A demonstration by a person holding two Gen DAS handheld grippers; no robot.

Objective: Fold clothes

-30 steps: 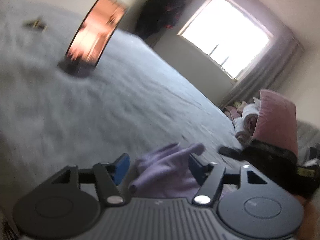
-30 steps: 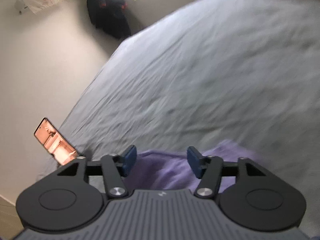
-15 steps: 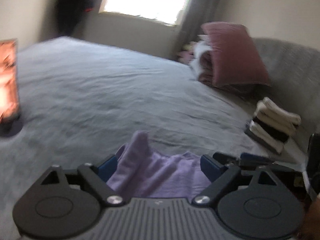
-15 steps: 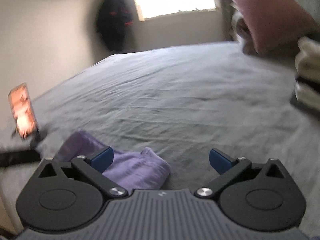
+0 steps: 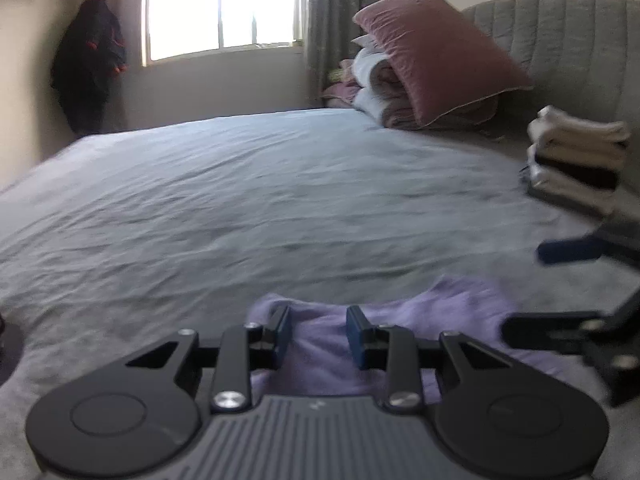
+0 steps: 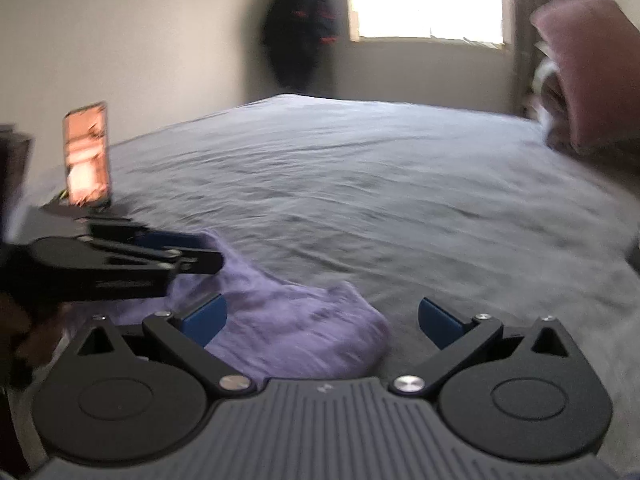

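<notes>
Left wrist view: both grippers sit low over a crumpled lilac knit garment [image 5: 400,320] on the grey bedsheet [image 5: 280,200].
Left gripper [image 5: 316,336] is closing, cloth between its blue pads, likely to pinch an edge for folding; right gripper [image 6: 322,322] gapes wide, gripping nothing, garment partly between its jaws.

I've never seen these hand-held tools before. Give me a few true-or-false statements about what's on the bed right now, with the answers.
1. A purple garment lies on the grey bedsheet. True.
2. The right tool is clamped shut. False: its jaws stand wide open.
3. A stack of folded clothes sits near the headboard. True.
4. The pillow is green. False: it is dusty pink.
5. The left tool has purple fabric between its closing jaws. True.
</notes>
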